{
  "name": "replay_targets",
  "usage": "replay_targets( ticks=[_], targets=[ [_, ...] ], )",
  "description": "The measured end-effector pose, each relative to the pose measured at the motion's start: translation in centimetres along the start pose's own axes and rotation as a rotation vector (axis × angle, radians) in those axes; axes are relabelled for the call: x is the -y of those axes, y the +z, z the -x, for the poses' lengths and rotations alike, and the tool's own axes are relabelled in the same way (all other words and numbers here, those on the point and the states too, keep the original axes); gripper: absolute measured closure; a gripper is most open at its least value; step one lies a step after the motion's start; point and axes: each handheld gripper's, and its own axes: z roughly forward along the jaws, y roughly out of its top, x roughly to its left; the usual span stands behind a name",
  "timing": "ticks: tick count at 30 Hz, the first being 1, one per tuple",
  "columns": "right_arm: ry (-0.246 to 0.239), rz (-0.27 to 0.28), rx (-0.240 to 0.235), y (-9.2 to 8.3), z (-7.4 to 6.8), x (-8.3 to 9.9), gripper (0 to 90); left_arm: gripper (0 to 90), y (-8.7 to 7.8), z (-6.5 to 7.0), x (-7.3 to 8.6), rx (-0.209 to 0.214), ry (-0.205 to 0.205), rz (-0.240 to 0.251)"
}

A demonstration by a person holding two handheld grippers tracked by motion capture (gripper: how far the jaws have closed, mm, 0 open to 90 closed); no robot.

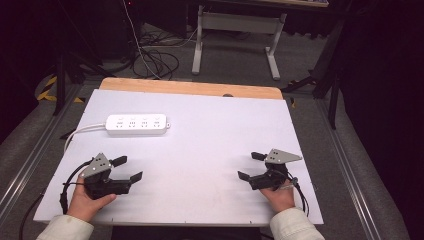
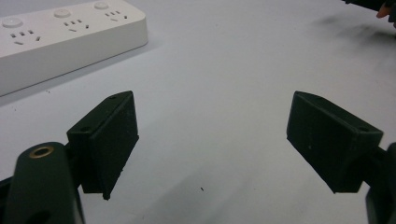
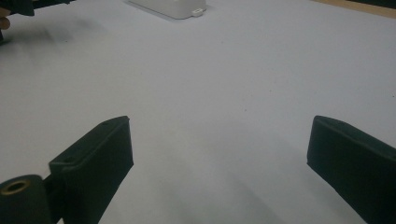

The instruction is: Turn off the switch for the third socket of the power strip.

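Observation:
A white power strip (image 1: 136,124) with several sockets lies on the white table top (image 1: 200,135) at the back left, its white cable running off the left edge. My left gripper (image 1: 127,169) rests near the front left, open, nothing between its jaws. The strip (image 2: 60,39) appears at the upper left of the left gripper view, beyond my left gripper (image 2: 212,140). My right gripper (image 1: 250,166) sits at the front right, open and empty. In the right gripper view my right gripper (image 3: 219,163) faces bare table, with the strip's end (image 3: 173,7) far off at the top.
A wooden strip (image 1: 190,88) edges the table's far side. Behind it, on the grey floor, stand a white desk frame (image 1: 235,35) and loose cables (image 1: 155,60). Rails run along both sides of the table.

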Motion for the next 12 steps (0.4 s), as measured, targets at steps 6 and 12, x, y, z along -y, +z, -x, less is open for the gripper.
replay_targets(
  ticks=[6, 12],
  targets=[
    [0.004, 0.004, -0.001, -0.09, 0.07, 0.00, 7.3, 17.0, -0.26, 0.15, -0.12, -0.013, 0.022, 0.009],
    [0.007, 0.005, -0.002, -0.11, 0.11, 0.00, 7.3, 17.0, -0.49, 0.04, -0.21, -0.020, 0.011, 0.034]
  ],
)
